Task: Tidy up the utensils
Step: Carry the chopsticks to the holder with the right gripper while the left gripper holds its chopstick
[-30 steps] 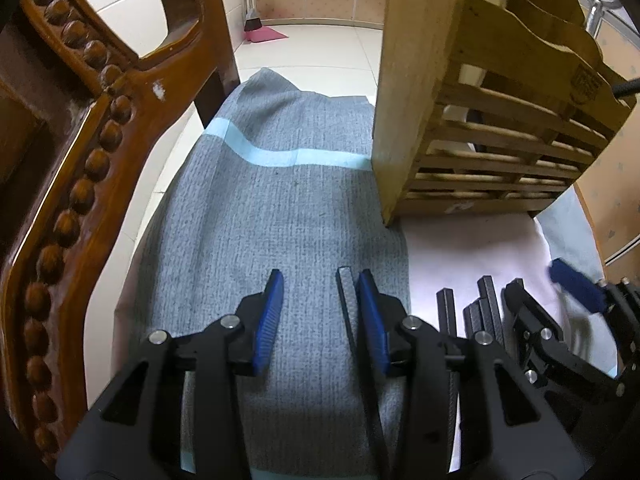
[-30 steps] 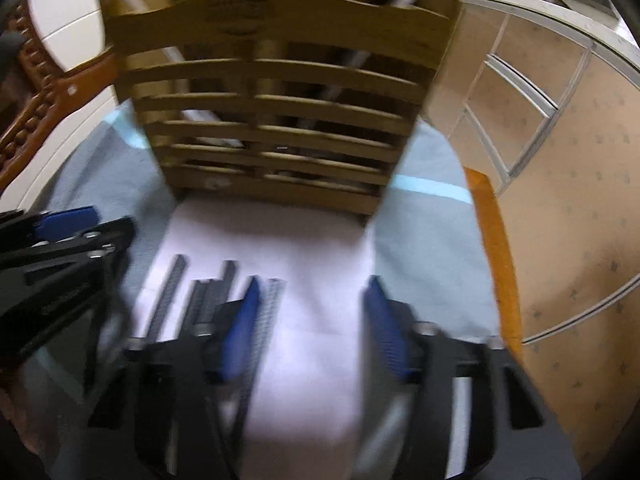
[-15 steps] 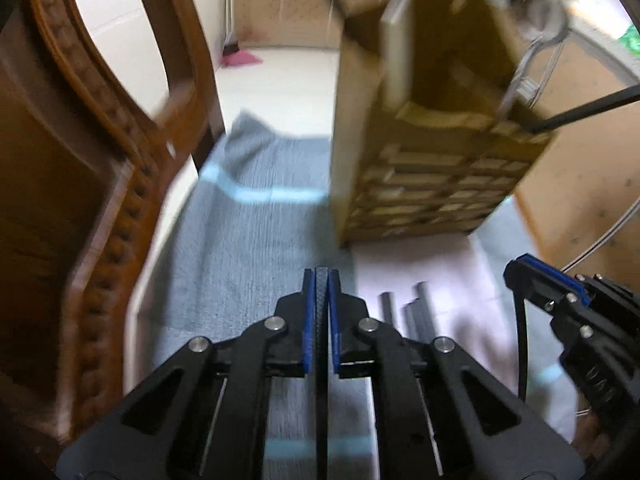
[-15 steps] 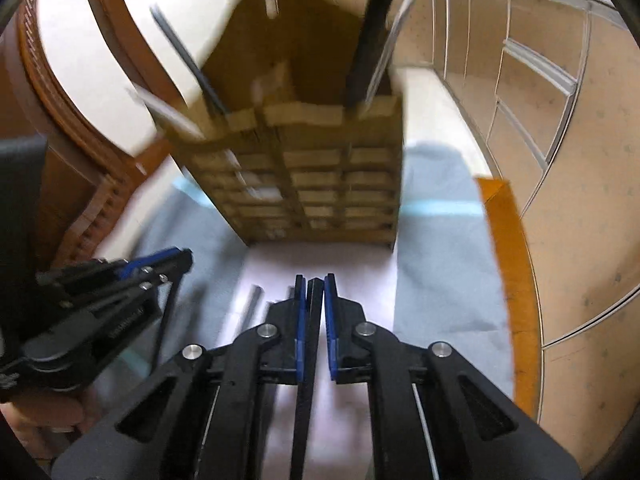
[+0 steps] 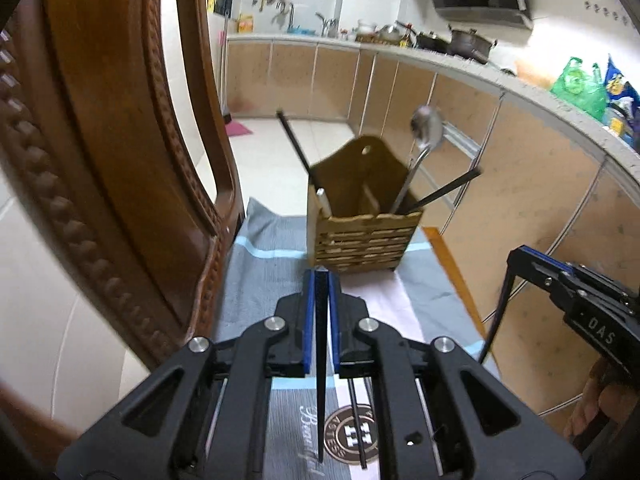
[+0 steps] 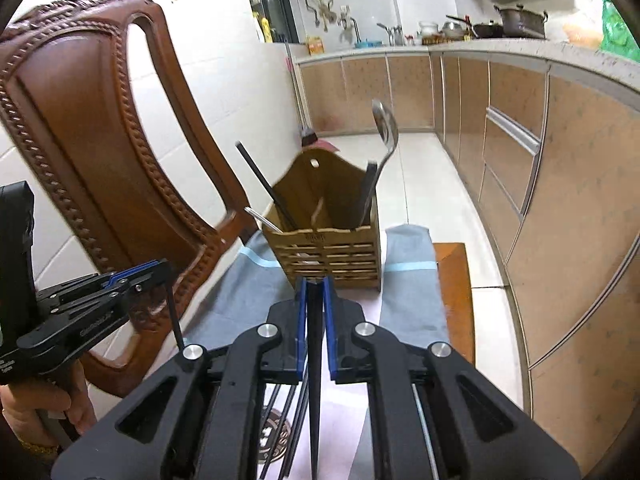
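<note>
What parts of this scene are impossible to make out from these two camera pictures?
- Lower ends of the spoon and other utensils: hidden inside the wooden holder, both views.
- Chopsticks left on the cloth: mostly covered by the right gripper, right view.
- Tip of the chopstick in the left gripper: hidden between the pads.
- Counter items: too small.

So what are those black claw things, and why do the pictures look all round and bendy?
They are grabbers a person holds, one in each hand. Each carries a wide-eyed camera looking along its two fingers, which bends the picture. One picture is from the left gripper, the other from the right gripper. Each is pinching one black chopstick, with its own black chopstick in the right view. Ahead, a wooden utensil holder stands on a grey cloth and already holds a metal spoon and chopsticks. More chopsticks lie below. A wooden chair stands beside.
</note>
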{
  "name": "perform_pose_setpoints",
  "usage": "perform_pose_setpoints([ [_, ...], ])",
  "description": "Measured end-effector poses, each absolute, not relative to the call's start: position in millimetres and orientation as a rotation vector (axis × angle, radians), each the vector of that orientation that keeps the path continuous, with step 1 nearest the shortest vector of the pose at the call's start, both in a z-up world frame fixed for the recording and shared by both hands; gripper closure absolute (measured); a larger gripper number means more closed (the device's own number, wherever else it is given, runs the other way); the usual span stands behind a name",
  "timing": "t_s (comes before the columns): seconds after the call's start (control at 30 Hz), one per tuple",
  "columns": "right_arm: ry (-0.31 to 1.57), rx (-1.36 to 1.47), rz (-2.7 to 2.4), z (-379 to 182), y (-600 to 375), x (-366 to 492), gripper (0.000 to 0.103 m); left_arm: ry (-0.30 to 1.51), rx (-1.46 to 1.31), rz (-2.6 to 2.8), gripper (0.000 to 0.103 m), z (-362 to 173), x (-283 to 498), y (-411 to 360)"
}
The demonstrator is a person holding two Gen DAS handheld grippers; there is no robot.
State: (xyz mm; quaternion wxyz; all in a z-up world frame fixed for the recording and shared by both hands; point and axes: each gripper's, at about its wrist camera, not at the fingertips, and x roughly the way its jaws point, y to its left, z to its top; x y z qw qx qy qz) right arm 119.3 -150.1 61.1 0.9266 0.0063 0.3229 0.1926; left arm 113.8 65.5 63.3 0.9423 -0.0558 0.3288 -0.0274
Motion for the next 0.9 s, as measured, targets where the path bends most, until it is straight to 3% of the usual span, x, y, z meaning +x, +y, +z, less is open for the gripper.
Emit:
perform_pose_setpoints([
  [0.33, 0.516, 0.041, 0.401, 113, -156, 67, 0.094, 0.530, -0.083, -0.052, 0.096, 122, 61, 59],
  [0.9, 0.509, 0.023, 0.403, 121, -160, 54, 0.094, 0.537, -0.095, -0.039, 0.096, 120, 67, 58],
])
